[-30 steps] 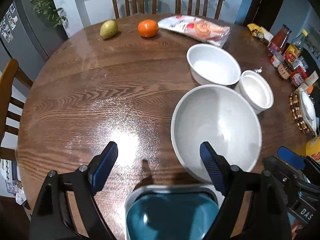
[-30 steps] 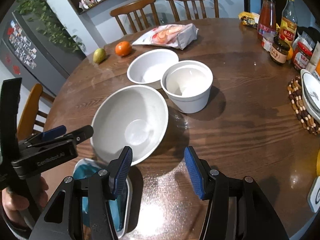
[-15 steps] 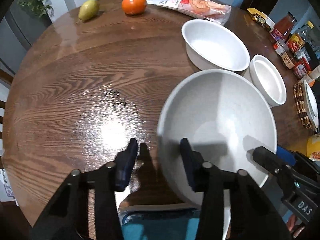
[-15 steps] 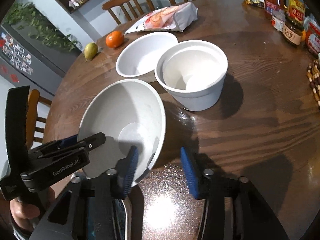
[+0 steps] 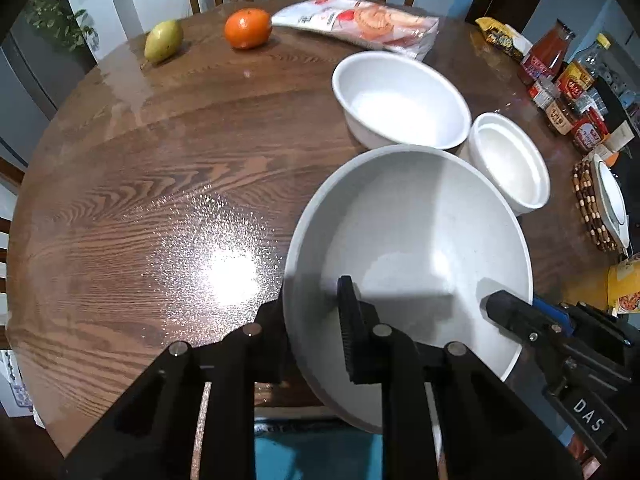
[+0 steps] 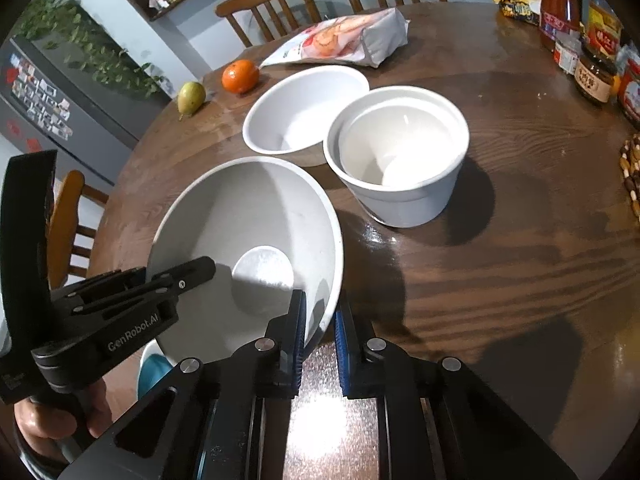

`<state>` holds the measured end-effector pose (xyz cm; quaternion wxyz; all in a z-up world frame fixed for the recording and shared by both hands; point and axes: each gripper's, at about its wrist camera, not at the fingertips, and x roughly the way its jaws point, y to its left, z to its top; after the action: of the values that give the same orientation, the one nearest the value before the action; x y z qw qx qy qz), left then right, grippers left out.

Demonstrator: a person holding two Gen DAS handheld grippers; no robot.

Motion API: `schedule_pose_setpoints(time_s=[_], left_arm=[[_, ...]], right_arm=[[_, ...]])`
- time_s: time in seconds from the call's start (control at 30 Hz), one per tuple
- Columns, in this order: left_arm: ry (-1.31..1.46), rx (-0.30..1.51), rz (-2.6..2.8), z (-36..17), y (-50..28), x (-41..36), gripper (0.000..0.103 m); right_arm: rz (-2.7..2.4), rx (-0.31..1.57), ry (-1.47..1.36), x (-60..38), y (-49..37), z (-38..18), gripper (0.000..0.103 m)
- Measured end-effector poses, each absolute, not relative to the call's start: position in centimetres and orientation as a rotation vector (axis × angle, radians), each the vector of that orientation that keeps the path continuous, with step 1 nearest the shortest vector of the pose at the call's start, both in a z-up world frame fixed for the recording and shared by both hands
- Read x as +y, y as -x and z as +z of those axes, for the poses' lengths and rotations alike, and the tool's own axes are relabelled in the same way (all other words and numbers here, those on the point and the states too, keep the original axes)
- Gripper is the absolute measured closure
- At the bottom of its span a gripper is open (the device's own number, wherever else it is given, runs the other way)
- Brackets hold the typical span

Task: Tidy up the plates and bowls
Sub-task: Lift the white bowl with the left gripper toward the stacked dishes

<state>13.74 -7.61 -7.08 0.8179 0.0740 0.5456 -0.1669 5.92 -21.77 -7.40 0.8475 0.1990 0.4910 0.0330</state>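
Observation:
A large grey-white bowl [image 5: 416, 248] is held tilted above the round wooden table [image 5: 160, 184]. My left gripper [image 5: 312, 312] is shut on its near left rim. My right gripper [image 6: 320, 320] is shut on its right rim, and it also shows in the left wrist view [image 5: 516, 316]. The bowl shows in the right wrist view [image 6: 248, 236] too. A medium white bowl [image 5: 400, 100] and a small deep white bowl [image 5: 508, 160] stand beyond it. A teal dish [image 5: 312, 456] lies under the grippers at the table's near edge.
A pear [image 5: 163, 40], an orange [image 5: 248, 28] and a snack bag [image 5: 360, 24] lie at the far side. Bottles and jars [image 5: 564, 80] crowd the right edge, with a plate on a beaded mat [image 5: 596, 208]. Chairs [image 6: 280, 4] stand behind.
Both grippers went from open to shut on the large bowl's rim, one on each side. The bowl has risen off the table and tilted.

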Motion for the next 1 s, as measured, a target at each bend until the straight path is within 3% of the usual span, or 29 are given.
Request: schedule_pose_setpoints(time_s=[0.33,1.0], left_arm=[[-0.186,1.111,-0.441,-4.9,-9.7,-9.9,0.086],[-0.261,1.177,-0.529,-7.5,-4.8,-14.8,0.086]], right_arm=[[0.005,0.97,-0.427,-23.8,-1.7,-4.9,0.088],[-0.093,1.045,-0.46,-27.0,3.8,-7.0,0.088]])
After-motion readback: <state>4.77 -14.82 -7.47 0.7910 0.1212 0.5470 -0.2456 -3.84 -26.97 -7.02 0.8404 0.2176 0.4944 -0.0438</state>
